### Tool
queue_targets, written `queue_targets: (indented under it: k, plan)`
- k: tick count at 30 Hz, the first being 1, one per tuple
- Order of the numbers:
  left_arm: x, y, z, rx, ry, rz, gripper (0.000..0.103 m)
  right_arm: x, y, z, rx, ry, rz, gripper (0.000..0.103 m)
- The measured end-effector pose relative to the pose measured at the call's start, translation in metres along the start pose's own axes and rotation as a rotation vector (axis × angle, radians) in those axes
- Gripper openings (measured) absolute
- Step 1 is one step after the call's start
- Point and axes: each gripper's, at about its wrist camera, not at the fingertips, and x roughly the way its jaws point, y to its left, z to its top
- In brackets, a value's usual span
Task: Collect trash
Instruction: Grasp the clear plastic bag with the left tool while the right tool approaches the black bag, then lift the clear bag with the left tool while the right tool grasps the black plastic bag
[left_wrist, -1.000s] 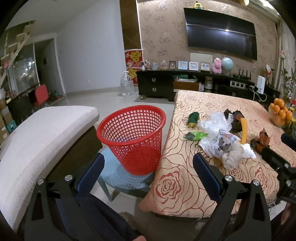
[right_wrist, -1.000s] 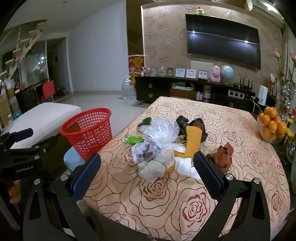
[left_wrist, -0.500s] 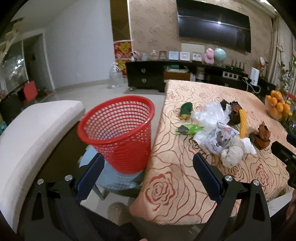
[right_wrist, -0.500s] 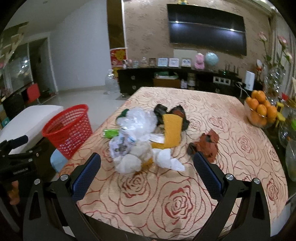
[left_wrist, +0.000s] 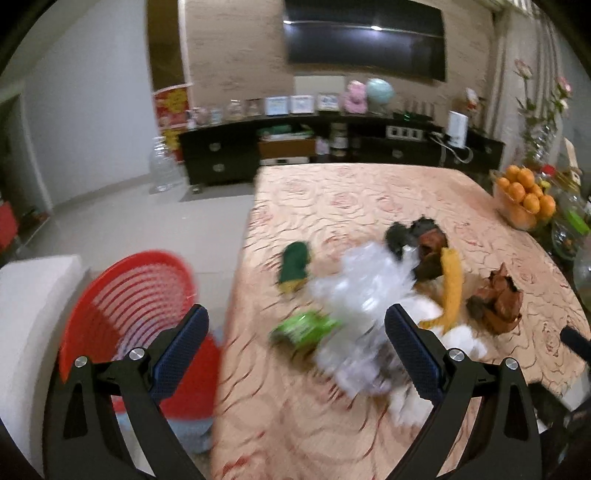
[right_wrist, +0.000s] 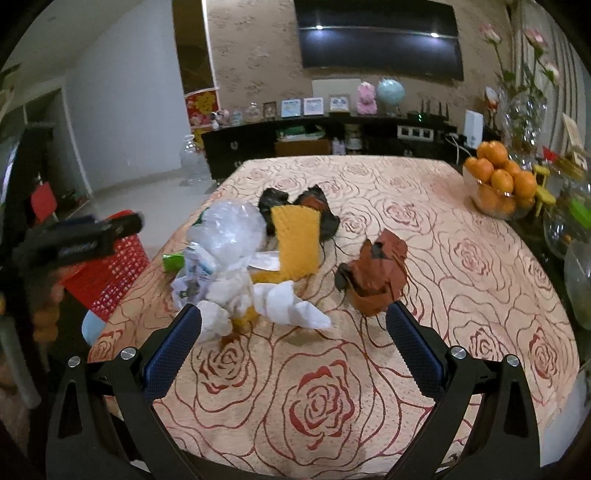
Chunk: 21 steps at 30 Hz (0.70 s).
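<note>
A heap of trash lies on the rose-patterned table (right_wrist: 443, 258): clear plastic bag (right_wrist: 231, 227), white tissues (right_wrist: 291, 308), yellow sponge (right_wrist: 297, 240), brown crumpled paper (right_wrist: 376, 275), black wrapper (right_wrist: 271, 201), green wrapper (left_wrist: 304, 326) and a green-yellow item (left_wrist: 293, 264). A red mesh basket (left_wrist: 129, 295) stands left of the table on a stool. My left gripper (left_wrist: 295, 350) is open and empty, above the table's left edge near the green wrapper. My right gripper (right_wrist: 293, 347) is open and empty, just short of the tissues.
A bowl of oranges (right_wrist: 498, 184) and glassware (right_wrist: 576, 258) stand at the table's right edge. A white cushioned seat (left_wrist: 26, 314) is left of the basket. A dark TV cabinet (right_wrist: 332, 136) runs along the far wall.
Both grippers have moved forward and to the right, closer to the trash heap. The left view is blurred by motion. The basket has slid to the left in both views.
</note>
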Motion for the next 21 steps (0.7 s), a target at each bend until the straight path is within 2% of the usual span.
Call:
queue_targets:
  k: [7,11,15,16,18,21]
  plan:
    - [0.063,-0.028,0.025,0.05,0.112,-0.104,0.093,0.009,-0.007,-0.002,0.016,0.024,-0.009,0.097]
    - [0.092,-0.046,0.025,0.085,0.172,-0.165,0.093,0.017,-0.01,-0.004,0.027,0.049,-0.009,0.097]
    - [0.107,-0.057,0.019,0.091,0.193,-0.201,0.091,0.024,-0.011,-0.006,0.029,0.065,-0.013,0.097]
    - [0.11,-0.059,0.018,0.09,0.196,-0.205,0.089,0.025,-0.011,-0.007,0.03,0.07,-0.013,0.097]
    - [0.115,-0.061,0.017,0.089,0.206,-0.202,0.068,0.028,-0.011,-0.008,0.028,0.075,-0.016,0.097]
    - [0.119,-0.056,0.018,0.052,0.228,-0.224,0.057,0.031,-0.013,-0.009,0.032,0.082,-0.021,0.097]
